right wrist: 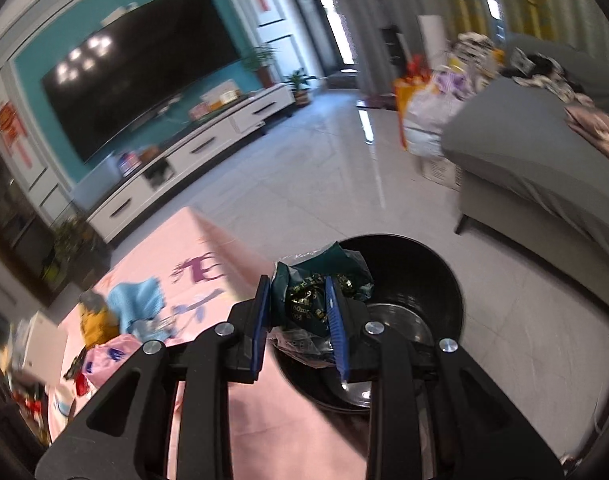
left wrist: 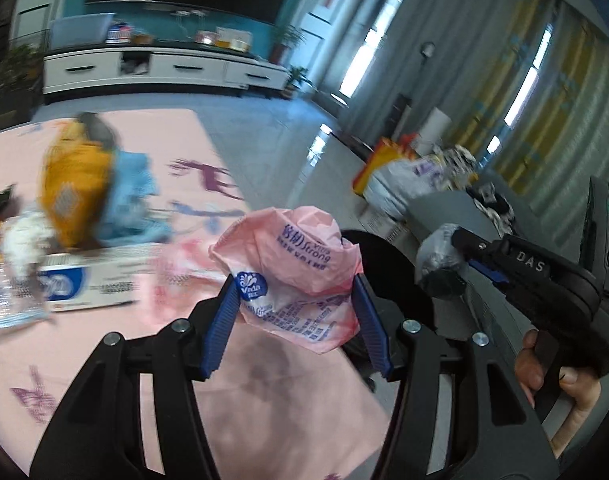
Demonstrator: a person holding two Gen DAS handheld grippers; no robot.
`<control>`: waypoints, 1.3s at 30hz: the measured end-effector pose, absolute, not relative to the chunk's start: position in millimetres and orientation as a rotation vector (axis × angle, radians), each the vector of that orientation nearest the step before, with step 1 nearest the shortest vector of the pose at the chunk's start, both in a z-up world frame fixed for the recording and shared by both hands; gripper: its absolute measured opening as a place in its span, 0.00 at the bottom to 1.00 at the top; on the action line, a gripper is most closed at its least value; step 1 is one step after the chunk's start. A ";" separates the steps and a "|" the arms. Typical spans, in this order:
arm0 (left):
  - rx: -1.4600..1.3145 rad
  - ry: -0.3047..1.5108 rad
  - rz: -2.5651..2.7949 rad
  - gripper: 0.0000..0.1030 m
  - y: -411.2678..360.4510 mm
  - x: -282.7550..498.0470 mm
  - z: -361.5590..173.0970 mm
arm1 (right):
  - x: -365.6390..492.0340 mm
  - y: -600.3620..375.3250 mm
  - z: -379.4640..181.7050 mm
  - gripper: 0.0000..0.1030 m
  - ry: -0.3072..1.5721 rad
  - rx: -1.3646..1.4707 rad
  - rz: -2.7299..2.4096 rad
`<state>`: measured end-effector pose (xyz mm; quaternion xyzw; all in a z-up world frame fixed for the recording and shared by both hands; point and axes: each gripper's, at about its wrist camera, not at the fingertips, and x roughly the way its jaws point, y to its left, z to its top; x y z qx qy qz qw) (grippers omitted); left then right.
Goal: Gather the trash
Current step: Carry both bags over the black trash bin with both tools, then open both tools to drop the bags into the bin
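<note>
I'm gripping a crumpled pink tissue wrapper (left wrist: 294, 276) in my left tongs (left wrist: 296, 320), blue pads pressing on both sides of it, sitting low centre in the left wrist view over the edge of the pink tabletop (left wrist: 104, 360). My right tongs (right wrist: 300, 328) are clamped on a dark green crinkly wrapper (right wrist: 316, 280), lower middle of the right wrist view, hanging right above the open mouth of the black trash bin (right wrist: 436, 276) that's standing on the floor just beside the tabletop. In the left view those same right tongs are poking in from the right edge, with my hand (left wrist: 544, 364) wrapped round the handle.

Further back on the tabletop, left side of the left view, more stuff is lying around: a blue-and-white tissue box (left wrist: 84, 284), a yellow bag (left wrist: 74, 184) and a light blue cloth (left wrist: 134, 196), all pretty blurry. Past that, grey floor tiles (right wrist: 324, 168), a grey sofa (right wrist: 524, 160) on the right, a white TV cabinet (left wrist: 164, 68) and the big dark TV (right wrist: 144, 76) at upper left of the right view.
</note>
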<state>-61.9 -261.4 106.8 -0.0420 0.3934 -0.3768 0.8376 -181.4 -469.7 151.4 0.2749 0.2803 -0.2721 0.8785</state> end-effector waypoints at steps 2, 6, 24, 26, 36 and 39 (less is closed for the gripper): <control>-0.055 0.841 -0.828 0.56 -284.9 -68.3 101.6 | -188.8 -477.7 145.8 0.27 0.584 0.603 -0.582; -0.005 0.857 -0.868 0.56 -317.3 -77.5 93.2 | -201.3 -496.3 131.5 0.28 0.586 0.677 -0.603; 0.114 0.921 -0.940 0.56 -400.3 -100.3 49.4 | -212.1 -537.0 97.4 0.28 0.662 0.800 -0.711; 0.123 0.926 -0.941 0.56 -403.4 -100.7 46.8 | -210.6 -538.2 95.4 0.28 0.669 0.805 -0.711; 0.139 0.942 -0.962 0.66 -412.4 -100.7 41.9 | -210.7 -544.4 90.6 0.30 0.682 0.820 -0.727; 0.146 0.922 -0.955 0.83 -410.0 -103.1 44.7 | -210.0 -542.4 92.9 0.34 0.676 0.806 -0.724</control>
